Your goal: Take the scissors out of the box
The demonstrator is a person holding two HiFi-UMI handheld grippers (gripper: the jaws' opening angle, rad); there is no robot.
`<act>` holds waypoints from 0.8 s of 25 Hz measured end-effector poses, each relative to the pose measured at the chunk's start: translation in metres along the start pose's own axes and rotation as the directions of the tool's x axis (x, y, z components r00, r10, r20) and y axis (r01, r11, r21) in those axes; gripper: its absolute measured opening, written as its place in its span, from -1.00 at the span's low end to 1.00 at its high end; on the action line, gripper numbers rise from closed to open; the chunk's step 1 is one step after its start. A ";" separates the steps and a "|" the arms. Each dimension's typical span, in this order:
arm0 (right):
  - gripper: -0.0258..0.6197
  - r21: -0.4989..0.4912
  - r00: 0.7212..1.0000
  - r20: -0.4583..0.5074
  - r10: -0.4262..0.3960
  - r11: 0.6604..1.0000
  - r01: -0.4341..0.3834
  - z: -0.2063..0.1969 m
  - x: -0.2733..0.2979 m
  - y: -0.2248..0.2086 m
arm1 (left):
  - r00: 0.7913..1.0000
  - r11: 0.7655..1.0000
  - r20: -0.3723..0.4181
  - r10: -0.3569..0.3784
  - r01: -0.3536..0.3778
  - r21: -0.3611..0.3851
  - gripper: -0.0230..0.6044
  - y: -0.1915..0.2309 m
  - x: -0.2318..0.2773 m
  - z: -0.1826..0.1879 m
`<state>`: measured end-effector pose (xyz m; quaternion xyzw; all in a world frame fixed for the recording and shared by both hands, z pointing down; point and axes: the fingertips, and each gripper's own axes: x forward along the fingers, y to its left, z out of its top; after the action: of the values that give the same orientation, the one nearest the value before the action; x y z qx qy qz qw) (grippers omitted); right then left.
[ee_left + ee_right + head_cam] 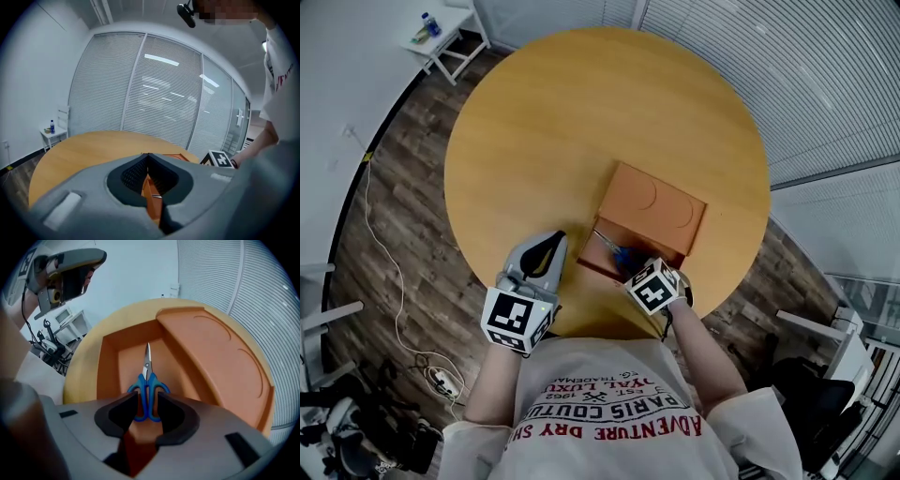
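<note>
An orange box (652, 208) stands on the round wooden table (544, 122), its lid slid back so the near part is uncovered. Blue-handled scissors (148, 380) lie on the box floor, blades pointing away from me; they also show in the head view as the scissors (614, 251). My right gripper (147, 397) points steeply down into the box, jaws open, with the scissor handles between the pads. My left gripper (553, 242) rests just left of the box, its fingertips meeting with nothing held. In the left gripper view, that gripper (148, 157) faces the box's side.
The box sits near the table's front edge, close to my body. A small white side table (441, 37) with a bottle stands at the far left by the wall. A cable (394, 281) runs along the wood floor. Blind-covered glass walls curve round the right.
</note>
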<state>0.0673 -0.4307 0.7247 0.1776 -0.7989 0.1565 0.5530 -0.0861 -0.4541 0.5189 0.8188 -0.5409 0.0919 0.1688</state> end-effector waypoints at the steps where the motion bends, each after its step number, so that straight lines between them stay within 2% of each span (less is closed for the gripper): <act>1: -0.49 -0.014 1.000 -0.015 -0.009 1.000 0.009 -0.001 0.001 0.000 | 1.000 1.000 -0.001 0.007 -0.007 -0.008 -0.90 0.001 -0.001 -0.002; 7: -0.54 -0.035 0.999 -0.041 -0.031 0.999 0.030 0.002 0.007 0.001 | 0.999 0.999 -0.010 0.037 -0.037 -0.026 -0.90 0.016 -0.009 -0.011; 12: -0.63 -0.073 0.998 -0.053 -0.034 0.997 0.030 0.003 0.007 0.004 | 0.999 0.999 -0.015 0.030 -0.030 -0.030 -0.90 0.017 -0.015 -0.012; 20: -0.65 -0.043 0.999 -0.038 -0.013 0.999 0.012 0.004 -0.002 0.005 | 0.999 0.999 -0.023 0.042 -0.042 -0.003 -0.90 0.023 -0.024 -0.007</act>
<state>0.0622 -0.4276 0.7212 0.1676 -0.7903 0.1392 0.5727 -0.1162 -0.4387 0.5214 0.8060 -0.5561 0.1036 0.1745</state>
